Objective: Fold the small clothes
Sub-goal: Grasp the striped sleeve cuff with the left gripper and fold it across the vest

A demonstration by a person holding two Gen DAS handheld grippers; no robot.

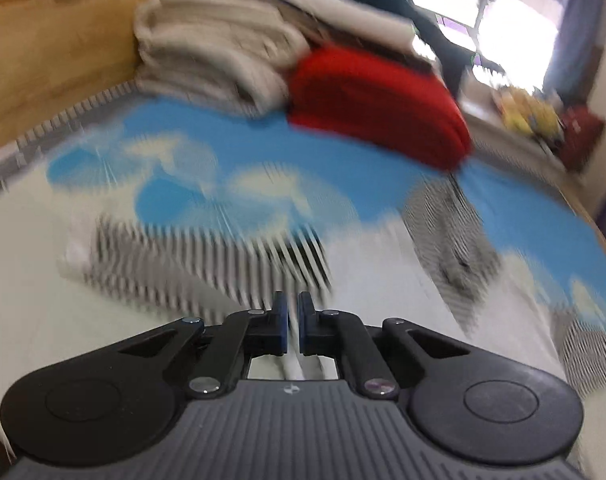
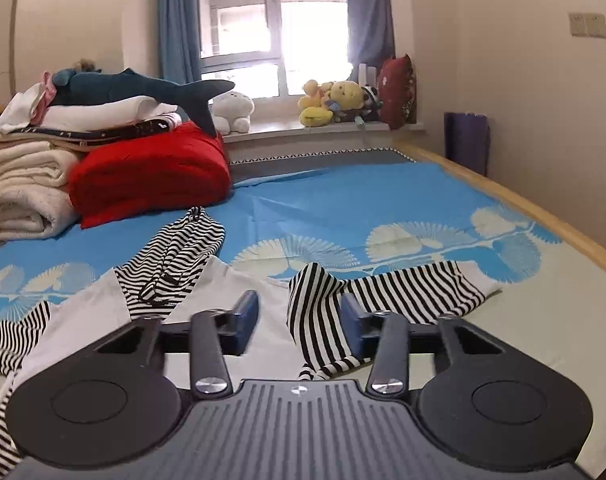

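The small white garment with black-and-white striped sleeves and hem (image 2: pixel 239 280) lay spread and rumpled on the bed with the blue fan-patterned sheet (image 2: pixel 363 208), partly on the pale border of that sheet. One striped sleeve (image 2: pixel 179 256) was bunched up toward the red folded quilt (image 2: pixel 151 172) and the stack of cream blankets (image 2: pixel 23 184); the other striped sleeve (image 2: pixel 415 292) ran out to the right, with a fold of it standing up between the blue pads of the right tongs (image 2: pixel 299 316).

The right tongs stood wide apart, released, with the striped cloth between them but not pinched. The left tongs (image 1: pixel 291 324) were drawn nearly together with only a thin gap; the left view was heavily blurred, and I could not tell whether any cloth was caught in them. Striped fabric (image 1: pixel 207 256) showed just ahead of their tips.

Judging by its creases and drape, the garment was thin knit: light, soft, limp, not fragile, and likely to sag and slide on the smooth sheet. It would hold no shape of its own, so each grip should take an edge or seam. The cuff end or shoulder seam of the right sleeve looked the best hold, as doubled cloth there would slip less than a single layer
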